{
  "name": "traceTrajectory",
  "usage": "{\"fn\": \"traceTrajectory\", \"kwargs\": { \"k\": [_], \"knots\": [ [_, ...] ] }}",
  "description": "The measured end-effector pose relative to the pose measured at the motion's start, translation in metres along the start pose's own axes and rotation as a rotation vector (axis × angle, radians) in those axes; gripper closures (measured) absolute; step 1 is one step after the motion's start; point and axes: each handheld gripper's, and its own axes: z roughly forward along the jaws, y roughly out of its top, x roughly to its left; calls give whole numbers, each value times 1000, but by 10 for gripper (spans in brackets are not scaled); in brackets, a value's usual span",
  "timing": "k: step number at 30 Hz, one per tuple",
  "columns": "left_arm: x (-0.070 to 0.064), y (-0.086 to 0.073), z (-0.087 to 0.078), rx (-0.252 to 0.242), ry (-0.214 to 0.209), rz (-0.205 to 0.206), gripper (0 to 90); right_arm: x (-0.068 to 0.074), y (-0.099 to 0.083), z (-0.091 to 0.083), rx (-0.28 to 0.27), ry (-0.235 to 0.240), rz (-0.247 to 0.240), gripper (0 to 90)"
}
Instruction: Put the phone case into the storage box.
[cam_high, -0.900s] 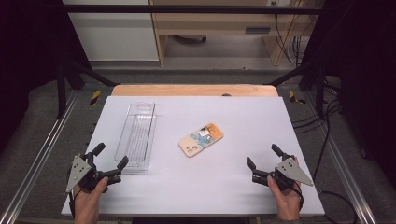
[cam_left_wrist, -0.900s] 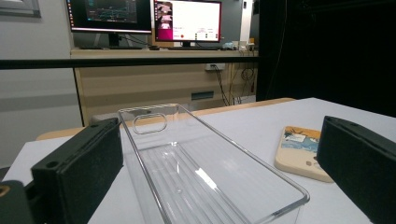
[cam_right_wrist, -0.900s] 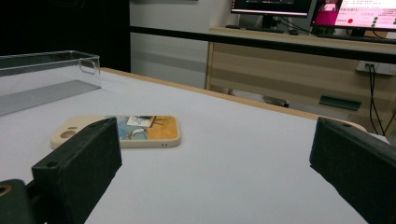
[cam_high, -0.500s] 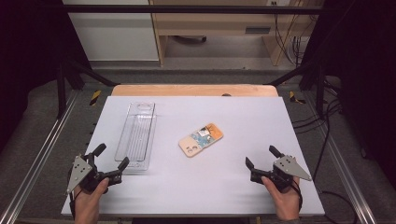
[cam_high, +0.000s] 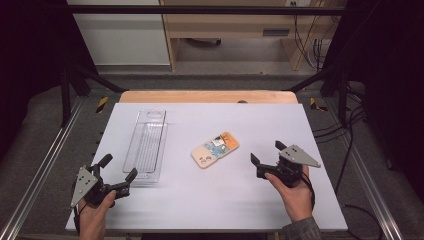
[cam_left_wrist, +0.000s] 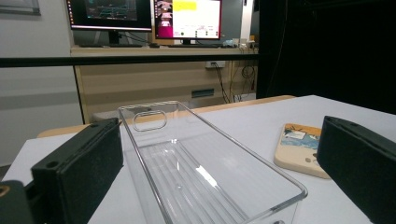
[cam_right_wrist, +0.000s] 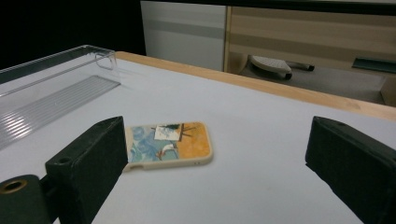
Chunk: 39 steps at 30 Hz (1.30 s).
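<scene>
Hovering low over the table (cam_high: 320, 130), jaws gaping wide on both sides, gripping nothing.

Lying flat mid-table: phone case (cam_high: 215, 149), picture side up, just ahead of the right gripper (cam_high: 266, 152) and apart from it. Sitting left of the case: clear bin (cam_high: 146, 145), lengthwise and holding nothing, near end just beside the left gripper (cam_high: 118, 168). Framing the bin's near end and the case: left jaws; framing the case: right jaws.

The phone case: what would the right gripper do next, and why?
Probably ease forward toward the phone case. The right gripper is open and aimed at it but well short, and the case lies flat on the table, untouched, beside the clear bin.
</scene>
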Motion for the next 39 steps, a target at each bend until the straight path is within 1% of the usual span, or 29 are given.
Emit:
{"fn": "traceTrajectory", "kwargs": {
  "k": [3,4,5,7,9,12,13,14,15,16,17,21,22,23,24,25,26,27,29,31,33,34,36,39],
  "knots": [
    [-1,0,0,1,-4,1,2,6,15,11,13,10,-21,70],
    [-1,0,0,1,-5,1,2,9,23,18,21,21,-38,73],
    [-1,0,0,-1,-4,-2,2,9,23,18,21,21,-38,73],
    [0,0,0,-1,0,-7,2,13,30,27,30,19,-48,79],
    [1,0,-1,-1,2,-10,2,16,37,40,46,24,-49,82],
    [0,0,-1,-1,1,-10,2,18,42,53,68,21,-57,84],
    [0,0,-1,-1,0,-11,2,18,42,53,68,21,-57,84],
    [0,0,-1,-1,-1,-10,2,19,44,61,82,22,-53,88],
    [0,0,-1,-2,-1,-11,2,19,44,61,82,22,-53,88],
    [0,0,-1,-2,-1,-12,2,21,45,69,98,23,-61,88],
    [0,0,0,-3,-1,-12,2,22,46,72,104,18,-69,88],
    [0,0,0,-4,-1,-14,2,26,48,85,126,21,-89,89],
    [0,0,0,-4,-2,-14,2,26,48,85,126,21,-89,89],
    [0,0,0,-4,-2,-14,2,27,48,92,129,25,-75,88],
    [0,0,0,-4,-2,-14,2,27,48,95,134,28,-72,88],
    [0,0,0,-4,-2,-14,2,27,48,95,134,28,-72,88],
    [0,0,0,-4,-3,-14,2,28,49,100,139,25,-73,87],
    [0,0,0,-4,-3,-13,2,28,49,100,139,25,-73,87],
    [0,0,0,-5,-3,-15,2,29,48,108,147,27,-64,87],
    [1,0,0,-5,-2,-16,2,30,48,111,154,26,-64,87],
    [1,0,0,-5,-3,-16,2,32,47,119,167,31,-66,90],
    [1,0,0,-5,-2,-17,2,32,47,119,167,31,-66,90],
    [1,0,0,-5,-3,-17,2,34,45,127,176,33,-58,113],
    [1,0,0,-5,-4,-16,2,34,42,133,185,34,-52,135]
  ]
}}
